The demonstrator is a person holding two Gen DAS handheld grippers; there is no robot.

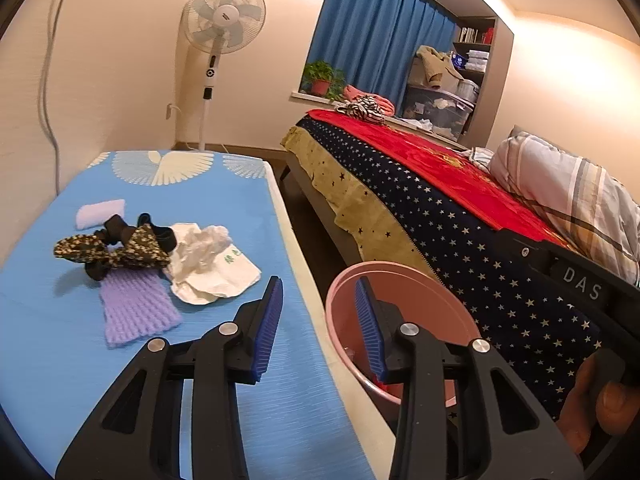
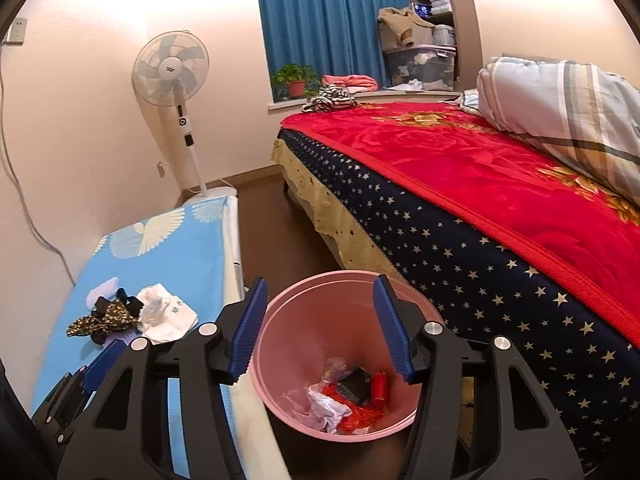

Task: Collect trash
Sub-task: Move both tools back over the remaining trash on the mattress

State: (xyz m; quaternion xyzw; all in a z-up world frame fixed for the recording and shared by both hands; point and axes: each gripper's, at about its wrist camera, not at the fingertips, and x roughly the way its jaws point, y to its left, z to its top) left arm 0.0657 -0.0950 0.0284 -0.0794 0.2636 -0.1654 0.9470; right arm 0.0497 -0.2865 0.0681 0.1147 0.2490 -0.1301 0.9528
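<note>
A pink trash bin (image 2: 340,364) stands on the floor between a blue-covered table (image 1: 60,320) and a bed; it holds crumpled paper, red scraps and a dark object. On the table lie crumpled white paper (image 1: 212,264), a purple foam net (image 1: 136,308), a floral-and-black cloth (image 1: 120,248) and a small white foam piece (image 1: 100,212). My left gripper (image 1: 318,328) is open and empty, over the table's right edge and the bin's rim (image 1: 332,292). My right gripper (image 2: 320,328) is open and empty, directly above the bin.
A bed (image 2: 500,208) with a red blanket and star-patterned cover fills the right side, with a striped pillow (image 2: 560,112). A standing fan (image 2: 172,68) is by the far wall. Blue curtain, potted plant (image 2: 296,80) and storage boxes are at the back.
</note>
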